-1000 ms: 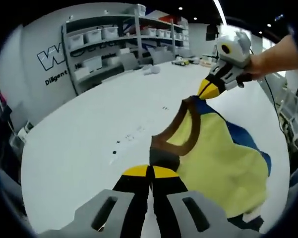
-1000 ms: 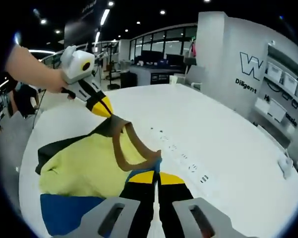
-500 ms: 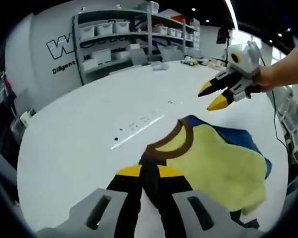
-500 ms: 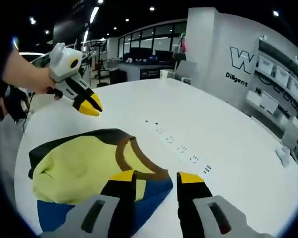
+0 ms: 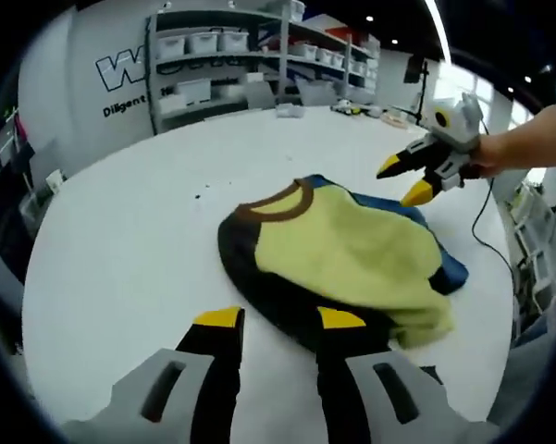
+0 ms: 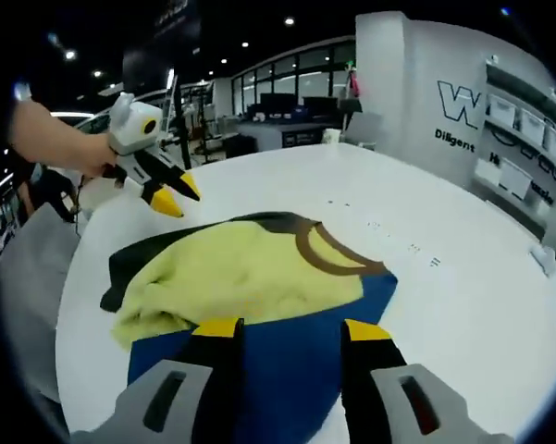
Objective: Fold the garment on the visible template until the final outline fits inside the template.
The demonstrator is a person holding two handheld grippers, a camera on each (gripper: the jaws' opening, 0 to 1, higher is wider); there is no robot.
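A large white table (image 5: 120, 240) carries the garment (image 5: 352, 254), a yellow, blue and black top with a brown collar, lying crumpled near its middle. The left gripper (image 5: 276, 321) hovers at the garment's near edge with jaws apart and empty. The right gripper (image 6: 291, 328) hangs over its blue part, jaws likewise apart.

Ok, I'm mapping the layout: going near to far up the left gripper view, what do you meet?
Left gripper, open → garment lying on the white table → storage shelves against the far wall.
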